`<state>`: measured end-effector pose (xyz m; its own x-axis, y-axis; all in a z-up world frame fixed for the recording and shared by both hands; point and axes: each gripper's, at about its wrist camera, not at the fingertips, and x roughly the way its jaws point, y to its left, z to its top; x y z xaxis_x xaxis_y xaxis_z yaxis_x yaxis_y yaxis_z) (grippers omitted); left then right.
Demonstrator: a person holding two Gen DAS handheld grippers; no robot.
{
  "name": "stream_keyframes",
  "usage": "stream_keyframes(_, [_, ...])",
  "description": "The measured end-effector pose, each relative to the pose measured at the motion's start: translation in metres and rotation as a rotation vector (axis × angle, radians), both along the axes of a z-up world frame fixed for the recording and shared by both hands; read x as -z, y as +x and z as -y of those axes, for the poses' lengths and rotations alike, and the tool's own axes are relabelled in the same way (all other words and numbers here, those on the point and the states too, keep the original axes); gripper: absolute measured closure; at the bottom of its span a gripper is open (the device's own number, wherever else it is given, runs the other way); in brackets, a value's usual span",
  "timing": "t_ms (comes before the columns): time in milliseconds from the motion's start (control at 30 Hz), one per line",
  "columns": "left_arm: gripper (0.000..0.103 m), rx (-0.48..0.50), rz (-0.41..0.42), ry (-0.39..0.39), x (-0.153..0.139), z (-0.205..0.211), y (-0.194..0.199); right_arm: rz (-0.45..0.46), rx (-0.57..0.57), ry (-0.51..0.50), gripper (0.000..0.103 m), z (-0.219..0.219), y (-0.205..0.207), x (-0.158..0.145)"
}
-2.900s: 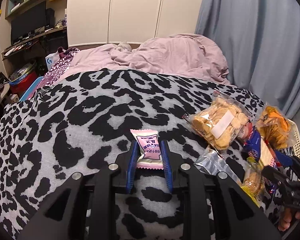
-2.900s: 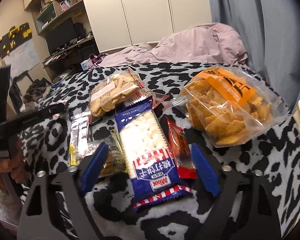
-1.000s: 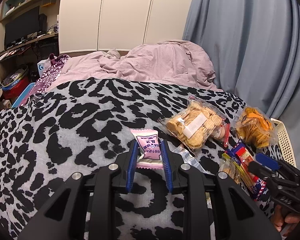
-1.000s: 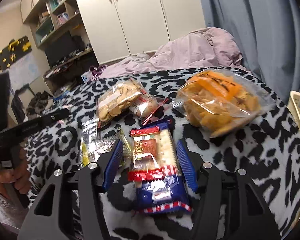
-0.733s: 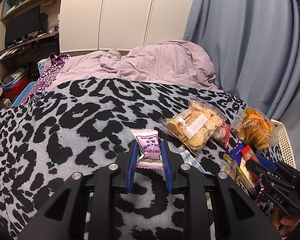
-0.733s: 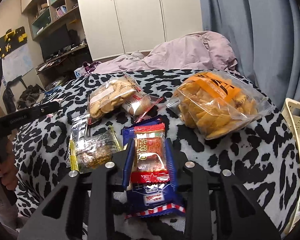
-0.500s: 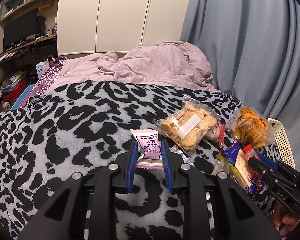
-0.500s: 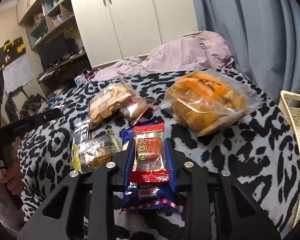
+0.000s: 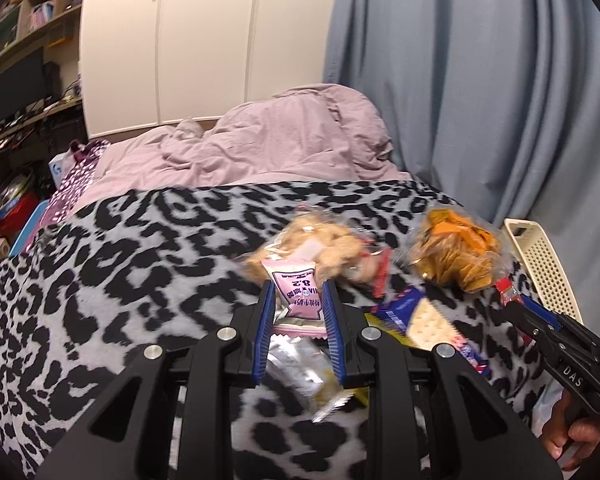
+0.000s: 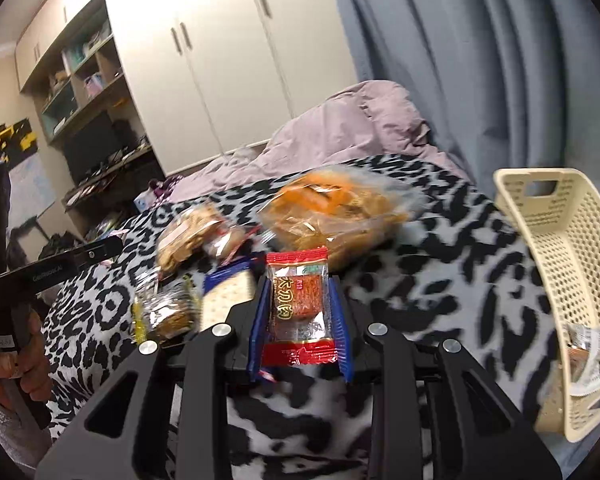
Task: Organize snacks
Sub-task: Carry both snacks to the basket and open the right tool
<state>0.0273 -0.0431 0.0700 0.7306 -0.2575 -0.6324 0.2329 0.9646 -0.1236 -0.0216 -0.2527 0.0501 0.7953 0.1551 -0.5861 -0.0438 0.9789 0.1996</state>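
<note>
Here the left gripper (image 9: 298,300) is closed tight on a small pink packet (image 9: 296,294), its blue pads pressing both sides so the packet stands upright between them, lifted clear of the leopard-print blanket (image 9: 140,264). The right gripper (image 10: 300,300) has just finished closing and now pinches a red packet (image 10: 299,306) with a clear window, held flat between its blue pads above the same blanket.

On the blanket beyond the two grippers lie the other snacks. A clear bag of orange chips (image 10: 332,216) sits toward the right side, near the grey-blue curtain (image 10: 480,64). A clear bag of pale biscuits (image 10: 188,236) lies to its left, with a small red-edged wrapper just beside it. Closer in, a blue pack of crackers (image 9: 424,322) rests on the blanket between the grippers, and next to it a small clear packet (image 10: 168,310) with yellow edges holds something brown.

A cream basket (image 10: 568,272) with perforated walls stands at the right edge of the bed, tilted in the right wrist view; one wrapped snack (image 10: 584,346) already lies inside it. A crumpled pink duvet (image 9: 268,140) is heaped at the far end of the bed, in front of white wardrobe doors (image 9: 204,40).
</note>
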Motion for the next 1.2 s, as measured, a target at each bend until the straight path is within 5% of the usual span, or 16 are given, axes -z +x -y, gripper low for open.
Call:
stream_keyframes(400, [0.079, 0.158, 0.044, 0.036, -0.018, 0.074, -0.011, 0.045, 0.200, 0.020, 0.073, 0.079, -0.041, -0.007])
stream_keyframes(1067, [0.079, 0.383, 0.062, 0.089, -0.022, 0.177, -0.034, -0.016, 0.525, -0.020, 0.073, 0.178, -0.075, 0.025])
stream_keyframes(1200, [0.079, 0.424, 0.056, 0.089, -0.022, 0.193, -0.037, -0.029, 0.565, -0.023, 0.057, 0.187, -0.079, 0.031])
